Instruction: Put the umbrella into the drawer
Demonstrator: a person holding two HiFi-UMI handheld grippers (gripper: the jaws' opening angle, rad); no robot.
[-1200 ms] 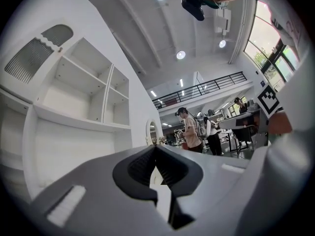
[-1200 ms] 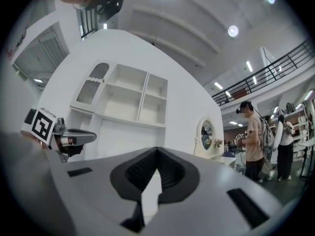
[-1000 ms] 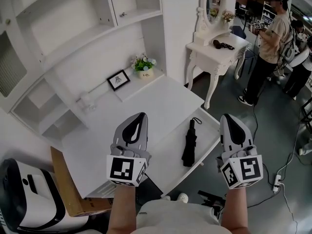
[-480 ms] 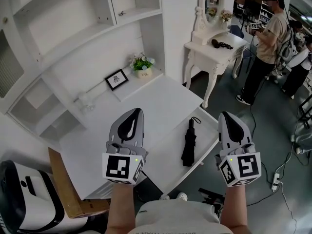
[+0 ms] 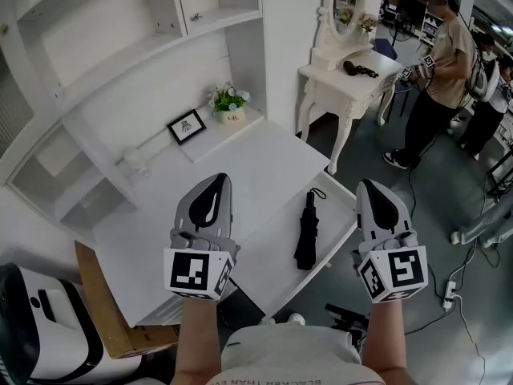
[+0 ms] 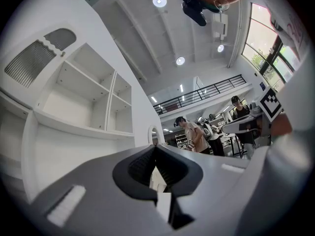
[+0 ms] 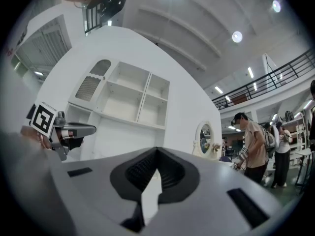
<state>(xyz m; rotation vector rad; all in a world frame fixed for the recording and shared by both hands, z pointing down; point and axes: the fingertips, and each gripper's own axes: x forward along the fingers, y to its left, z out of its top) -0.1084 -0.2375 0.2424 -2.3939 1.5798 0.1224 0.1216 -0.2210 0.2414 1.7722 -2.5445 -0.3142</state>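
Both grippers held out level over the desk edge, nothing in either. Left gripper (image 5: 216,181): jaws pressed together, tips meeting, seen the same in its own view (image 6: 156,149). Right gripper (image 7: 156,151): jaws also closed tip to tip, empty; in the head view (image 5: 371,186) it is off to the side of the furniture. Umbrella (image 5: 305,233): black, folded, compact; it lies lengthwise between the two pairs of jaws and below them, nearer the right pair, touching neither. It appears to rest already on the floor of the pulled-out drawer (image 5: 268,257), end with the wrist loop pointing away from the person. Handling, as judged: light; a stiff shaft inside, soft folded cloth round it that gives under the pads and may slip; a round bundle, so it can roll. Best hold is across the thick cloth part near the middle, jaws set crosswise to its length. The narrow loop end is firmer but would let the long end droop.
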